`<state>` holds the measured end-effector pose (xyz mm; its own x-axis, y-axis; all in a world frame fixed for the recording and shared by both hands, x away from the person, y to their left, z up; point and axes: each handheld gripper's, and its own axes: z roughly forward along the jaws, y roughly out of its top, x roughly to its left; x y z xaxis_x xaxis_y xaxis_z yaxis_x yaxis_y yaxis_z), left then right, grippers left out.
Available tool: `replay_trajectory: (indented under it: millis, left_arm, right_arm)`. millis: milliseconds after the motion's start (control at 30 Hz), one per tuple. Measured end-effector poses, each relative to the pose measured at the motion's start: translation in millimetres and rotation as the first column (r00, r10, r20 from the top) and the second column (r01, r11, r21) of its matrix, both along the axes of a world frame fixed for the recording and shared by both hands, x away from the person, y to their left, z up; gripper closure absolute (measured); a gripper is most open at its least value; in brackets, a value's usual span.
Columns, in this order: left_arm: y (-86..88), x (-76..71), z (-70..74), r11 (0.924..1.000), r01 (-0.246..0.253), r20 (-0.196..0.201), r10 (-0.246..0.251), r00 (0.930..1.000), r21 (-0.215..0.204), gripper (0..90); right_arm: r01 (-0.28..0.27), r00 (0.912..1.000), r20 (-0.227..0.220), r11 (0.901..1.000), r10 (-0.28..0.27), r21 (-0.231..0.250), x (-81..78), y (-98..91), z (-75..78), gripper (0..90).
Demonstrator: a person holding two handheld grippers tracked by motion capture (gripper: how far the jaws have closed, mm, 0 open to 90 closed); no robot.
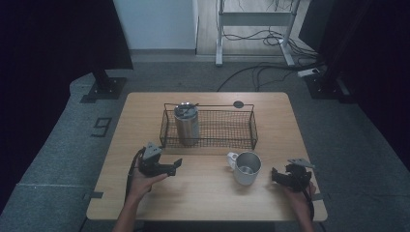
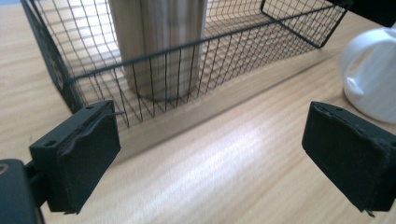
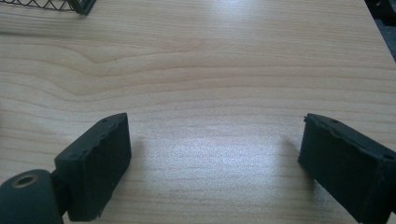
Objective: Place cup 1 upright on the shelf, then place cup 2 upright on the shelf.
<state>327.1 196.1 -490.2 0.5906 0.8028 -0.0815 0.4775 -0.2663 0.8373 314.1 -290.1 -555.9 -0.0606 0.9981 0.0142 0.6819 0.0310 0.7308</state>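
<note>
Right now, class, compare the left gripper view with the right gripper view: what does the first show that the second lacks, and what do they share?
The left gripper view alone shows the brushed steel tumbler standing inside the basket, and the white handled mug on the table.

The right gripper view alone shows the table's far edge with dark floor beyond.

Both share the light wooden table, a part of the black wire mesh basket, and two open black jaws with nothing between them.

overhead view forward-down, gripper views low, close to table (image 1: pixel 203 188)
</note>
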Motion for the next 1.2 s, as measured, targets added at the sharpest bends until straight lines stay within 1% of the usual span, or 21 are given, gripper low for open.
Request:
replay_trajectory:
  millis: [100, 167, 233, 300, 600, 767, 867, 933, 967, 1000, 1033, 1067, 1100, 1167, 1200]
  left_arm:
    - [2.6, -6.4, -4.0, 0.9999, 0.012, -0.018, -0.012, 0.9998, 0.005, 4.7]
    - [4.4, -8.9, -7.3, 0.9999, 0.014, -0.029, -0.014, 0.9995, -0.008, 4.7]
    - [5.6, -9.3, -9.5, 0.9999, 0.012, -0.038, -0.012, 0.9992, 0.007, 4.6]
    - [8.0, -9.5, -11.7, 1.0000, 0.002, -0.042, -0.002, 0.9991, -0.006, 4.7]
    - [8.1, -13.0, -18.6, 1.0000, -0.002, -0.052, 0.001, 0.9987, -0.007, 4.7]
    - [6.3, -13.1, -20.0, 0.9999, 0.005, -0.055, -0.006, 0.9985, -0.014, 4.8]
    - [4.0, -13.2, -21.7, 0.9999, 0.010, -0.062, -0.010, 0.9980, -0.010, 4.7]
    - [3.5, -13.0, -22.3, 0.9999, 0.013, -0.066, -0.014, 0.9978, -0.009, 4.7]
    - [3.7, -12.5, -22.3, 0.9999, 0.014, -0.065, -0.014, 0.9978, -0.010, 4.8]
    - [4.0, -12.1, -22.3, 0.9998, 0.014, -0.064, -0.014, 0.9978, -0.014, 4.8]
    - [4.9, -11.6, -21.8, 0.9998, 0.016, -0.066, -0.017, 0.9977, -0.015, 4.8]
    - [5.6, -11.5, -21.5, 0.9998, 0.013, -0.063, -0.014, 0.9979, -0.016, 4.8]
    - [6.2, -11.7, -21.2, 0.9997, 0.011, -0.062, -0.013, 0.9980, -0.022, 5.2]
    - [6.6, -11.8, -21.0, 0.9995, 0.013, -0.064, -0.014, 0.9978, -0.030, 5.1]
    - [6.5, -11.8, -21.0, 0.9994, 0.013, -0.065, -0.015, 0.9977, -0.031, 5.1]
  right_arm:
    - [0.000, 1.0000, 0.000, 1.0000, 0.000, 0.000, 0.0, 0.0, 0.0, 8.6]
    - [0.000, 1.0000, 0.000, 1.0000, 0.000, 0.000, 0.0, 0.0, 0.0, 8.6]
    - [0.000, 1.0000, 0.000, 1.0000, 0.000, 0.000, 0.0, 0.0, 0.0, 8.6]
    - [-0.001, 1.0000, 0.001, 1.0000, 0.001, -0.001, 0.0, -0.1, 0.0, 8.6]
    - [-0.006, 1.0000, 0.003, 1.0000, 0.006, 0.001, -1.1, -0.3, 0.3, 9.8]
    - [-0.021, 0.9992, 0.035, 0.9995, 0.020, 0.023, -5.4, -2.8, 3.4, 10.6]
    - [-0.027, 0.9970, 0.073, 0.9989, 0.025, 0.038, -10.5, -2.0, 9.2, 12.1]
    - [-0.043, 0.9956, 0.085, 0.9981, 0.040, 0.044, -13.8, 0.3, 12.9, 12.2]
    - [-0.061, 0.9925, 0.109, 0.9972, 0.057, 0.042, -17.9, 3.8, 16.5, 13.0]
    - [-0.061, 0.9925, 0.109, 0.9972, 0.057, 0.042, -17.9, 3.8, 16.5, 13.0]
    - [-0.068, 0.9907, 0.121, 0.9968, 0.062, 0.041, -19.4, 5.2, 18.0, 13.1]
    - [-0.082, 0.9879, 0.136, 0.9955, 0.075, 0.047, -21.6, 7.3, 20.7, 13.1]
    - [-0.103, 0.9847, 0.148, 0.9927, 0.093, 0.063, -24.7, 9.8, 25.0, 13.2]
    - [-0.110, 0.9836, 0.151, 0.9914, 0.099, 0.071, -25.6, 10.5, 26.2, 13.2]
    - [-0.121, 0.9822, 0.155, 0.9887, 0.107, 0.088, -26.7, 11.1, 27.7, 13.2]
